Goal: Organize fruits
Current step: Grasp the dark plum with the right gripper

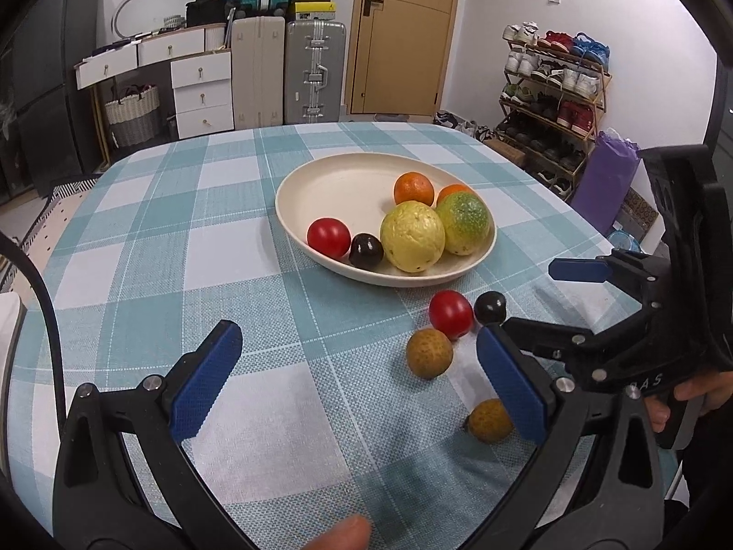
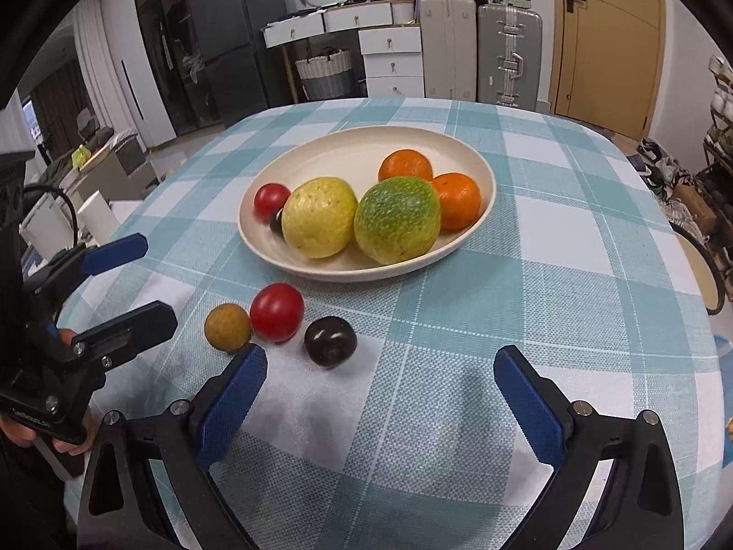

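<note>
A cream plate holds a yellow fruit, a green-yellow fruit, two oranges, a red tomato and a dark plum. In front of it on the checked cloth lie a second red tomato, a second dark plum and a brown fruit. Another brown fruit sits beside my left gripper's right finger. My left gripper is open and empty. My right gripper is open just short of the plum.
The table's far edge gives way to suitcases, white drawers and a door. A shoe rack stands at the right. A hand holds the right gripper's handle.
</note>
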A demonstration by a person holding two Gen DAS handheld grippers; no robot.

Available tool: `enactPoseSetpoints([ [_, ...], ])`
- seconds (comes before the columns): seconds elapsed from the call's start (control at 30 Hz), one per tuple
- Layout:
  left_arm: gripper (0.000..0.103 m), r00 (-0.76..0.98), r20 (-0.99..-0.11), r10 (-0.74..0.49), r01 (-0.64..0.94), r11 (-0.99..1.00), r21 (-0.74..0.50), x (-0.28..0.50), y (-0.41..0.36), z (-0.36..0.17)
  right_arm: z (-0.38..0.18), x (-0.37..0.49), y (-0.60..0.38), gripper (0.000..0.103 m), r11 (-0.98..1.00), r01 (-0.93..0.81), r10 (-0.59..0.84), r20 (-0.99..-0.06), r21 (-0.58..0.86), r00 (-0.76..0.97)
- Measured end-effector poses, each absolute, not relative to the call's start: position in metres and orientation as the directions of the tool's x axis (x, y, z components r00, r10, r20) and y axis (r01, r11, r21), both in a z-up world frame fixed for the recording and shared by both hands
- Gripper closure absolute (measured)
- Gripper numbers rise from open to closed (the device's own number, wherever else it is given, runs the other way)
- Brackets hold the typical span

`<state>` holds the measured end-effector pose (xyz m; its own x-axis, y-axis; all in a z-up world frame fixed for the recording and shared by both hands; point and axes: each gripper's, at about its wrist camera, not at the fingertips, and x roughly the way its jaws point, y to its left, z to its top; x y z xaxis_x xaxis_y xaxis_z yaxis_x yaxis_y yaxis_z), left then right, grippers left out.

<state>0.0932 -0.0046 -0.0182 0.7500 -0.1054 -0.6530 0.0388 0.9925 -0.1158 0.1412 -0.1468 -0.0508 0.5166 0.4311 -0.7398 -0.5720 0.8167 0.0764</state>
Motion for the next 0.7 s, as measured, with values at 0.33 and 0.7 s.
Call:
enactPoseSetpoints([
  [0.33, 0.001, 0.751, -0.651, -0.114, 0.029, 0.990, -0.141, 0.096, 0.002, -0.020, -0.055, 0.139, -0.131, 0.029, 0.784, -0.620, 0.430, -0.759, 0.044, 0.489],
  [0.7, 0.001, 0.743, -0.658, -0.121, 0.030, 0.988, -0.148, 0.098, 0.003, -0.022, -0.058, 0.138, -0.120, 0.041, 0.772, -0.634, 0.423, -0.771, 0.033, 0.476],
])
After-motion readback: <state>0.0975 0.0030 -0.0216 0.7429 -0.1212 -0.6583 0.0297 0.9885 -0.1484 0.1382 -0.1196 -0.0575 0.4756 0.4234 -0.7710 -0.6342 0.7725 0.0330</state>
